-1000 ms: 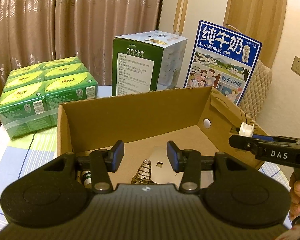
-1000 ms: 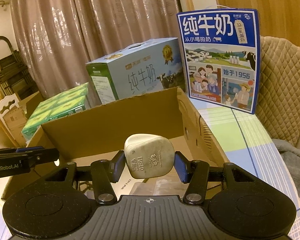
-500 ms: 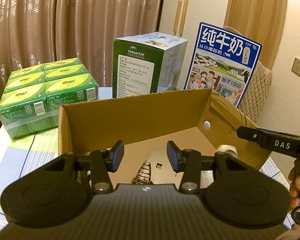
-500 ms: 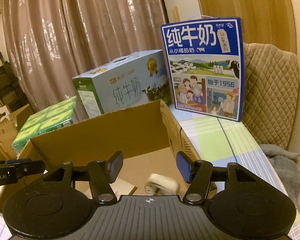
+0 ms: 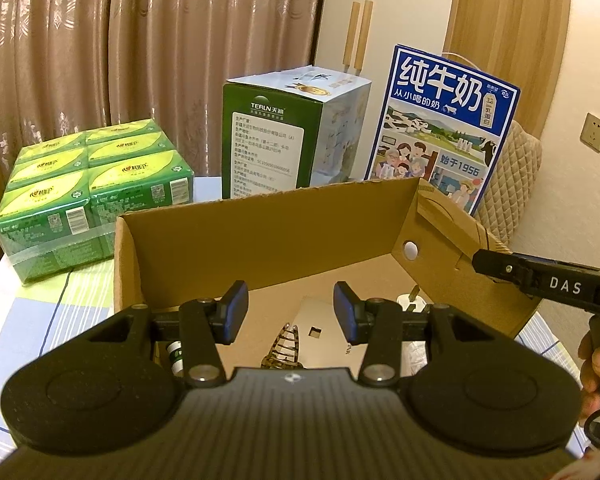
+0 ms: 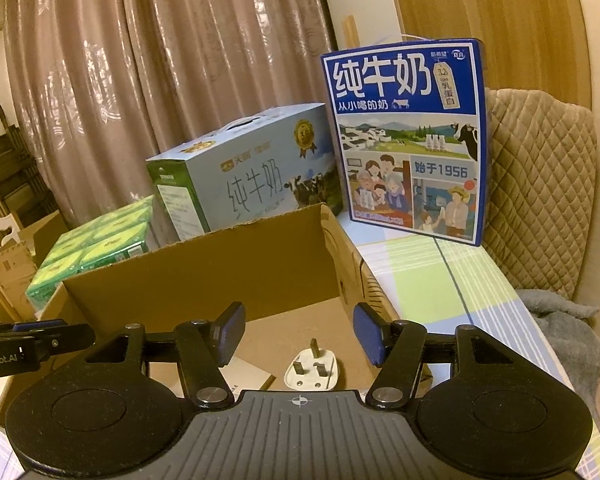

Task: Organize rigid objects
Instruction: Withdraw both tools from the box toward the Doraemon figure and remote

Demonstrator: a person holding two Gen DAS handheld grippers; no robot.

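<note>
The plug (image 6: 312,372) lies on the floor of the box (image 6: 204,276), pins up, below and between the fingers of the right gripper (image 6: 298,338) and touching neither pad. That gripper's jaws have just been opening and nothing is between them; it holds nothing. In the left wrist view the plug (image 5: 410,304) sits at about 2 o'clock from the left gripper (image 5: 290,312), near the box's right wall. The left gripper's jaws stand apart and empty over the box floor, where a striped clip (image 5: 286,346) and a small bottle (image 5: 176,356) lie, the bottle largely hidden behind a finger.

The plug looks like a light, stiff, moulded plastic body with 3 pins, and it should not be fragile. Its smooth rounded shell may slip under the pads. If it needs moving again, the best hold is probably across its 2 flatter sides, mid-body, not on the pins, which would let it pivot. The clip seems light and springy, probably best taken across its spine, though its shape is only partly visible.
</note>
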